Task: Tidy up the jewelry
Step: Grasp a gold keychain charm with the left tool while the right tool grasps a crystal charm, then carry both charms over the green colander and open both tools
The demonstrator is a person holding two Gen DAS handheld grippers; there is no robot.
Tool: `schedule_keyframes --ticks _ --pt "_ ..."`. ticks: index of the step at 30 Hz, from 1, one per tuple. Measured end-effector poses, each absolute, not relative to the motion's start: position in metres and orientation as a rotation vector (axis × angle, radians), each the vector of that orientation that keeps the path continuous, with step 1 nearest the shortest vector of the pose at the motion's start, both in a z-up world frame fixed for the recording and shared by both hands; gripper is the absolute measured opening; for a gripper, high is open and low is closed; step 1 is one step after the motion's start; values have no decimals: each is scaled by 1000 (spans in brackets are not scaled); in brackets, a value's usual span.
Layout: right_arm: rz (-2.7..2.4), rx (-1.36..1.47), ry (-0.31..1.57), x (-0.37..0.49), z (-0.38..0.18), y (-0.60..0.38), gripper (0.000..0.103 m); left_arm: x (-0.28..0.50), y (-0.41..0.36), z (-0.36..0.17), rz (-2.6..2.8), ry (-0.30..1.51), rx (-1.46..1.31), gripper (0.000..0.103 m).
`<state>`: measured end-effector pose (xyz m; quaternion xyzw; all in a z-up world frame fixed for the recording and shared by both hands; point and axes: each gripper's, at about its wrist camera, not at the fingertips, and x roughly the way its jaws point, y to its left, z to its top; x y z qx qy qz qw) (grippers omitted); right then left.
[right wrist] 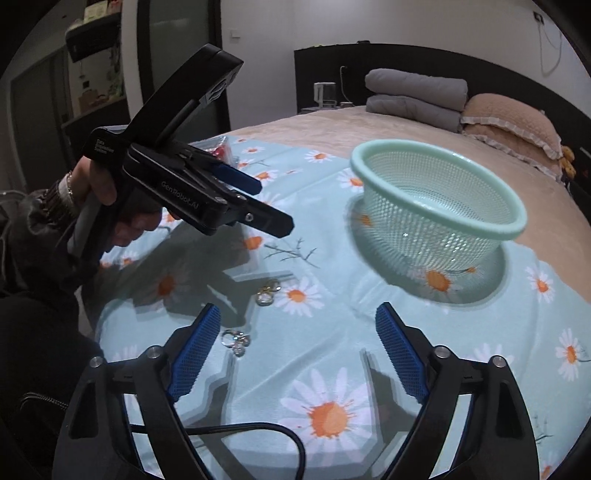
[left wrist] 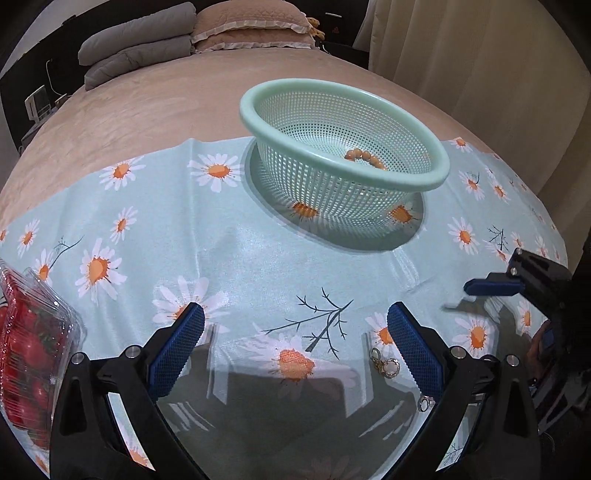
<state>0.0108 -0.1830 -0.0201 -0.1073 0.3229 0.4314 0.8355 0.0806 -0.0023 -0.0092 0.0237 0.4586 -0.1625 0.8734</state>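
Note:
A mint-green mesh basket (left wrist: 343,122) (right wrist: 439,192) stands on the daisy-print cloth (left wrist: 236,258), with an orange bead bracelet (left wrist: 365,157) inside it. A gold earring pair (left wrist: 384,363) (right wrist: 267,291) lies on the cloth just inside my left gripper's right finger. A small silver piece (left wrist: 425,403) (right wrist: 236,341) lies nearer the cloth's edge, by my right gripper's left finger. My left gripper (left wrist: 295,314) (right wrist: 275,208) hovers open over the cloth, nothing between its pads. My right gripper (right wrist: 298,310) (left wrist: 461,297) is also open and holds nothing.
A clear box of strawberries (left wrist: 29,339) (right wrist: 221,149) sits at the cloth's left end. Folded grey quilts (left wrist: 140,44) and a pink pillow (left wrist: 255,26) lie at the head of the bed. A black cable (right wrist: 258,430) crosses the cloth under my right gripper.

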Motion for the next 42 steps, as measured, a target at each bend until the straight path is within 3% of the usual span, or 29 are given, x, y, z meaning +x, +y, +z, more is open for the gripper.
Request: schedule_keyframes --ticks 3,5,7,9,12,13,14,18,21,23,26,42 --pt "951 -244 704 7 -28 -175 61 76 -7 -10 -360 954 49 97" --pt "981 -249 724 4 -32 -170 46 72 -12 -12 -385 951 55 97" --pt "1008 -265 741 0 -36 -164 38 70 -20 -18 -402 977 86 96" --pt "1016 -275 745 -1 -36 -161 35 67 -27 -24 -413 990 99 95" --pt "1027 -277 755 0 -39 -158 29 65 -36 -29 -442 1003 116 89" --pt "1039 -290 766 -2 -41 -157 16 65 -40 -31 -444 1008 134 84" --pt "1043 -307 771 -3 -42 -155 11 64 -43 -34 -452 1018 149 75" --pt "1053 -291 793 -3 -43 -157 9 57 -54 -41 -451 1007 231 66" --pt "1053 -302 796 -5 -43 -158 8 52 -61 -40 -481 990 254 44" --pt "1055 -311 796 -6 -42 -159 8 51 -64 -40 -499 987 265 22" --pt "1059 -297 808 -4 -43 -165 8 51 -63 -41 -512 994 255 17" --pt "963 -275 763 -10 -17 -215 8 46 -45 -20 -549 971 175 15"
